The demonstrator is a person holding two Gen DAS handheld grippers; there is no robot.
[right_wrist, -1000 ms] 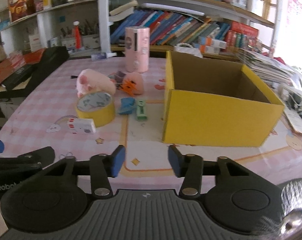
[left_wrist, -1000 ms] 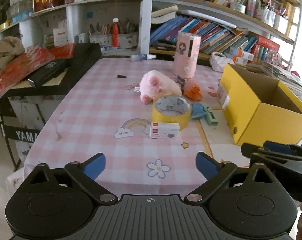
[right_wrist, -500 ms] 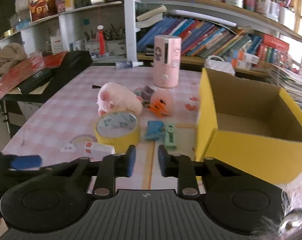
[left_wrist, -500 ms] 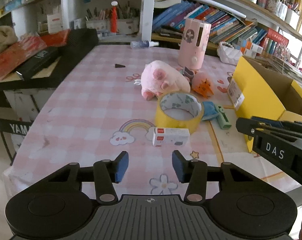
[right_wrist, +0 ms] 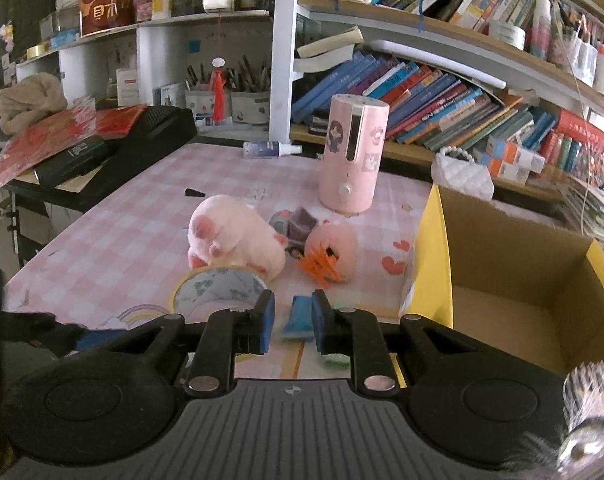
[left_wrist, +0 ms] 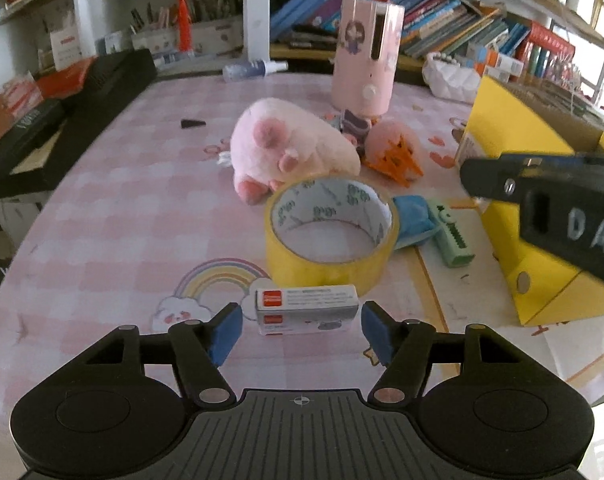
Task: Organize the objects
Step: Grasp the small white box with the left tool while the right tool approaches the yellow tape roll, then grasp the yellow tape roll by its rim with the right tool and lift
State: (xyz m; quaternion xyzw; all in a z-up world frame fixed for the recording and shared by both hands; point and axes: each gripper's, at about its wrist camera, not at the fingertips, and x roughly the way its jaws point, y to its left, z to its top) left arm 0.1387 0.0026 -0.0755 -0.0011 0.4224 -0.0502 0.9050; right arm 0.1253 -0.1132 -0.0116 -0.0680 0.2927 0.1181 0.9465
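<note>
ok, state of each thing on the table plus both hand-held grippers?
left hand-held gripper: open, jaws just reopened, straddling small white box, not touching
right hand-held gripper: shut, empty
small white box: flat on table
tape roll: lying flat
yellow carton: open, looks empty
pink plush: on its side
pink canister: upright

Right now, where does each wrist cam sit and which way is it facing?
Left wrist: on the left gripper, angled down at the small white box between its open fingers, tape roll beyond; the right gripper crosses its right edge.
Right wrist: on the right gripper, fingers narrowly apart and empty, facing the bookshelf over the table; the left gripper's dark shape shows at its left edge.
Shared: tape roll, pink plush toy, pink cylinder, yellow box.
</note>
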